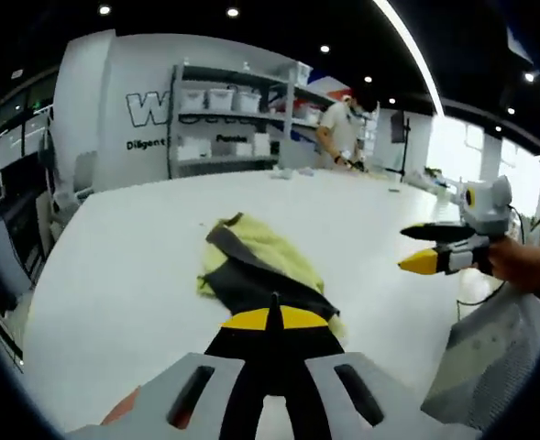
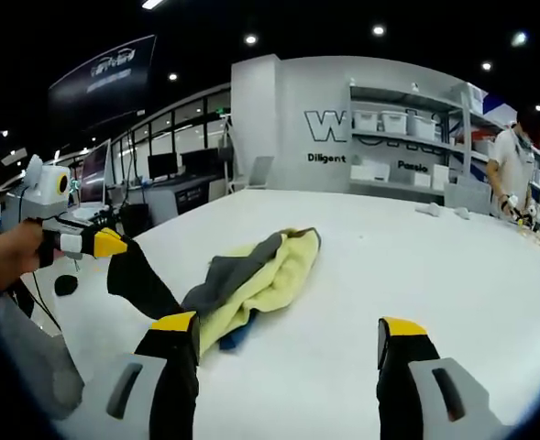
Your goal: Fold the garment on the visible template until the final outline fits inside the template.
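garment: yellow and grey garment [image 1: 262,264], crumpled in a heap on the white table [image 1: 114,266], about mid-table; also in right gripper view [image 2: 256,275]. A small blue bit peeks out at its near edge there.
garment state: not flat, no fold lines, a dark grey sleeve or strip trails off toward the left gripper in right gripper view.
template: no visible outline on the table, cannot tell where it is.
left gripper: left gripper [image 1: 271,319] jaws together, yellow tips right at the near edge of the garment. In right gripper view it comes in from the left [image 2: 112,243], tips closed on the end of the dark grey strip, which hangs lifted off the table. Judged clamped on the garment.
right gripper: right gripper [image 2: 289,332] jaws wide apart, nothing between them, hovering just near of the heap. Seen from left gripper view [image 1: 427,261] at far right, held by a hand [image 1: 524,266], well apart from the cloth.
step: early, judged as picking up and spreading out the garment, folding not yet begun.
next move: right gripper needs to take another edge or corner, then both pull apart to lay the cloth flat.
risk: grabbing several layers at once would keep it bunched.
surroundings: shelves with white bins [image 1: 224,115] at the far wall, a person [image 1: 343,128] standing by them; monitors on desks [image 2: 164,170] far left.
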{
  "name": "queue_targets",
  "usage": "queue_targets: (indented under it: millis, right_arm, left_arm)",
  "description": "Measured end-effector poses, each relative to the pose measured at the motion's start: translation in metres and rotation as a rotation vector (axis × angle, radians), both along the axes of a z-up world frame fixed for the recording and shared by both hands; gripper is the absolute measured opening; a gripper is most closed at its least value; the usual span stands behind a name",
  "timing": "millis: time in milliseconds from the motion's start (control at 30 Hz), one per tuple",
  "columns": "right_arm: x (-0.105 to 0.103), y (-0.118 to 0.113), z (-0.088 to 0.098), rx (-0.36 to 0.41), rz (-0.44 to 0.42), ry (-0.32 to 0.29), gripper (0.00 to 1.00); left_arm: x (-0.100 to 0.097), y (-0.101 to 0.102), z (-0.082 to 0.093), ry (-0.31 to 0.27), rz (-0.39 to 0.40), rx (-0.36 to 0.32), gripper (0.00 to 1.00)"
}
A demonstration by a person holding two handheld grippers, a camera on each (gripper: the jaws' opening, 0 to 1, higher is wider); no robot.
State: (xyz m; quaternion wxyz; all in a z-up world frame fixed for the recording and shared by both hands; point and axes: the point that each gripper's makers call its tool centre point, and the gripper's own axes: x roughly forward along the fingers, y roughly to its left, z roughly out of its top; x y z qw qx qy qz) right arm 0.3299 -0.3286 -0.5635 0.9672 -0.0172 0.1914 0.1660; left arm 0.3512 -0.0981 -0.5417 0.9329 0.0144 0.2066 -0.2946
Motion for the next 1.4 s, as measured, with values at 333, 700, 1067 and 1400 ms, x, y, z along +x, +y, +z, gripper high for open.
queue_targets:
  millis: [333, 700, 1067, 1400]
  right_arm:
    - [-0.001, 0.001, -0.004, -0.009, 0.005, 0.015, 0.81]
    - [-0.001, 0.001, -0.006, -0.011, 0.004, 0.022, 0.81]
    - [-0.001, 0.0, -0.007, -0.011, 0.002, 0.025, 0.81]
    - [-0.001, 0.0, -0.008, -0.011, 0.001, 0.027, 0.81]
  left_arm:
    - [0.031, 0.04, 0.016, -0.033, 0.093, -0.001, 0.0]
    - [0.061, 0.09, 0.017, -0.033, 0.204, -0.005, 0.0]
    - [0.092, 0.145, 0.02, -0.043, 0.311, -0.003, 0.0]
    - [0.103, 0.176, 0.009, -0.03, 0.375, 0.011, 0.0]
